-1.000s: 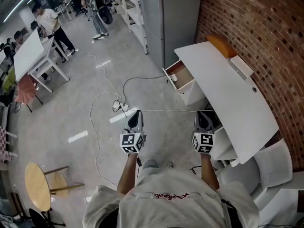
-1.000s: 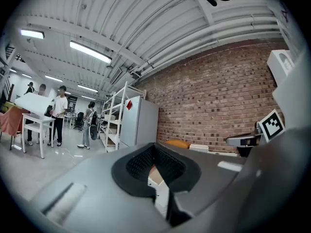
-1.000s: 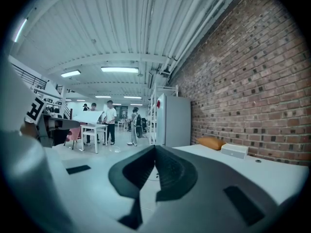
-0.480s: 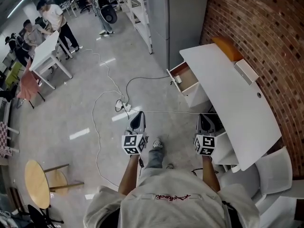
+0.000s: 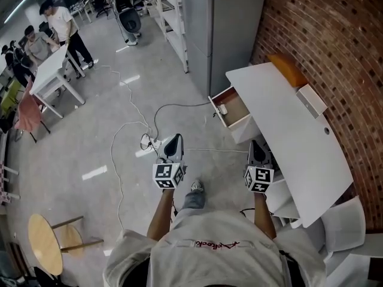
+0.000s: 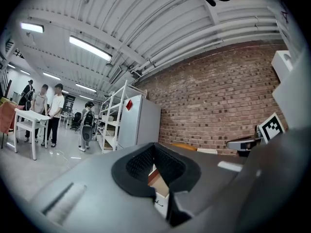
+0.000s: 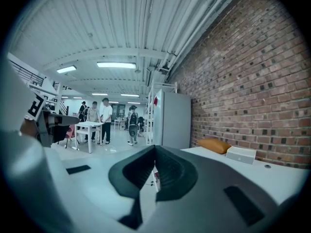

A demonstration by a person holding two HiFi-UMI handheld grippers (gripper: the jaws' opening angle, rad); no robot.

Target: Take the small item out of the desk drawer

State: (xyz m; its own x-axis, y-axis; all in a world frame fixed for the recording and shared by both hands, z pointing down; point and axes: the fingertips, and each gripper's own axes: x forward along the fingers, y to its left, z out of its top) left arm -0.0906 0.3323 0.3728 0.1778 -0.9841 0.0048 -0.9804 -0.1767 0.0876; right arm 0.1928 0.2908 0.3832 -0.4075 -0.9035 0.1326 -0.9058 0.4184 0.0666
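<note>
Two claws, one in each hand, are both pressed together with nothing pinched. In the head view my left claw [image 5: 173, 142] hangs over bare floor. My right claw [image 5: 257, 148] hangs just beside the near-left edge of the white desk [image 5: 293, 136]. Each gripper view shows its dark pads meeting, with only a thin slit between them.

Beyond the claws, on the desk's left side, the drawer [image 5: 238, 100] stands pulled open, well apart from both claws. The small item [image 5: 222, 109] is a pale object lying on the drawer's wooden floor close to its front wall.

I judge the step in hand to be the approach, with nothing grasped yet. To do it well, I would:
- close the distance first;
- spread the right claw before it enters the drawer;
- come down from above, clear of the drawer walls;
- pinch the item across its narrow side;
- keep the left claw free to steady the drawer front if it slides.

An orange cushion [image 5: 288, 69] and a white box [image 5: 312, 98] sit on the desk's far end, against the brick wall [image 5: 335, 28].

The item is too small to identify. My own gripper views show only a sliver of the scene through the pads. My right claw covers part of the desk edge.
</note>
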